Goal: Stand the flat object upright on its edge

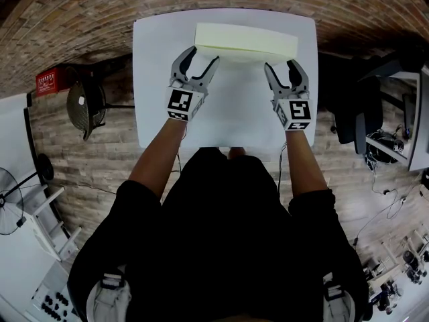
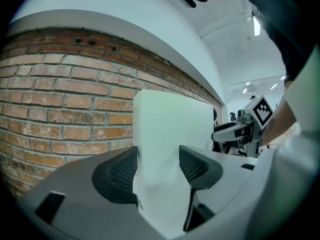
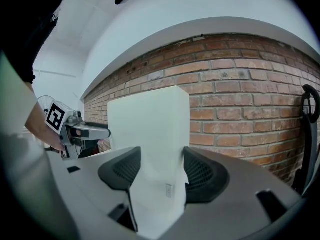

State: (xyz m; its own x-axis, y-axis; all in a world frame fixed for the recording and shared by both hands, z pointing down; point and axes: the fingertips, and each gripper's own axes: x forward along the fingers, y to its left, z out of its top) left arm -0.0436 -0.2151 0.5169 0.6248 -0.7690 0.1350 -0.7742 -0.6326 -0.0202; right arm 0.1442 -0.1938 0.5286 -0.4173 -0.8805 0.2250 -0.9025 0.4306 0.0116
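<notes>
At far side of table (image 1: 228, 116), slab (image 1: 244, 40) stands on long edge. Left gripper (image 1: 205, 55) and right gripper (image 1: 279, 64) both spread, flanking ends, likely guarding against tip.

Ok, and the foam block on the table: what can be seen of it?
The foam block is a pale cream rectangular slab, matte and soft-looking. It stands upright on one long edge at the far side of the white table. A small rectangular mark shows low on its right end. Its ends sit between the jaws of the left gripper and the right gripper; whether pads press it is unclear.
</notes>
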